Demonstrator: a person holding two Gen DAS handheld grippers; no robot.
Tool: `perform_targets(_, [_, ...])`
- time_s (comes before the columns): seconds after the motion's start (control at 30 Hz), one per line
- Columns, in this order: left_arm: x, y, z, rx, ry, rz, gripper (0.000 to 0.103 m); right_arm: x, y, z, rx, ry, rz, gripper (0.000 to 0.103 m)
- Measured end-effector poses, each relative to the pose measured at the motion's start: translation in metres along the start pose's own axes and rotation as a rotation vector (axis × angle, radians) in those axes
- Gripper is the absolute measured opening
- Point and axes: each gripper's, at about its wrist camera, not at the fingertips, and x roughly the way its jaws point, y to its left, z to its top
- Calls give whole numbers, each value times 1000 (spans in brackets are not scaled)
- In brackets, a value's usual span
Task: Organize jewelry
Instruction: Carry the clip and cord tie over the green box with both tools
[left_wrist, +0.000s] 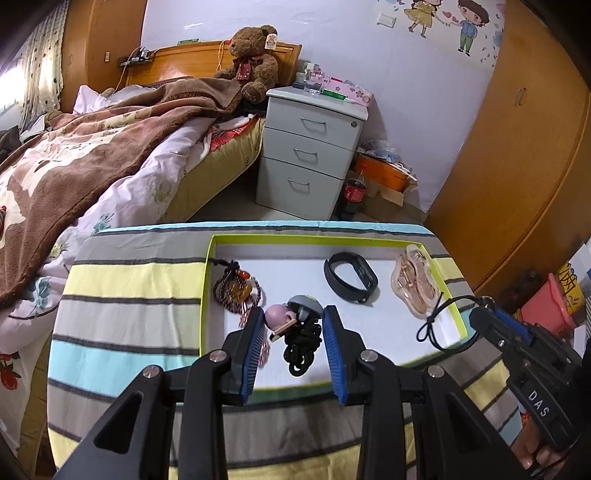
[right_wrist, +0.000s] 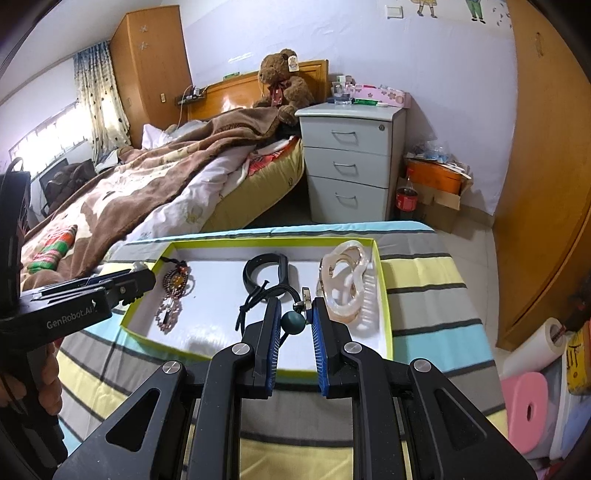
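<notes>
Lime-green rim, white floor: the shallow tray (left_wrist: 447, 295) sits on a striped cloth over the tabletop (left_wrist: 129, 280), bed and grey drawer unit (left_wrist: 314, 147) behind it.

Tray contents, left wrist view: beaded pendant with amber stone and tassel (left_wrist: 238, 288) at the left side, black wristband (left_wrist: 351, 277) toward the back middle, translucent pink hair clip (left_wrist: 413, 284) at the right wall. All three lie apart from each other.

Left claw (left_wrist: 293, 325) is over the tray's near half, jaws partly open. A pink bead with a gold bar, a grey-capped piece and a coiled black cord (left_wrist: 301, 347) show between the blue pads. Can't tell whether the pads press on them or whether they lie on the tray floor below.

Right claw (right_wrist: 294, 323) is at the tray's near right, jaws narrow. A dark teal bead (right_wrist: 294, 323) sits between the pads, touching the left one; a metal clasp shows at the right fingertip. A black elastic cord (right_wrist: 255, 299) trails from the bead out past the left pad, hanging toward the tray. Looks gripped, bead and cord held off the tray floor.
</notes>
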Motion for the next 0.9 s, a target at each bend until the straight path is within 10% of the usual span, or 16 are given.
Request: perform_targets(0.9, [85,4,24,5,101,45,34,65,6,-4,-84,124,-44,17])
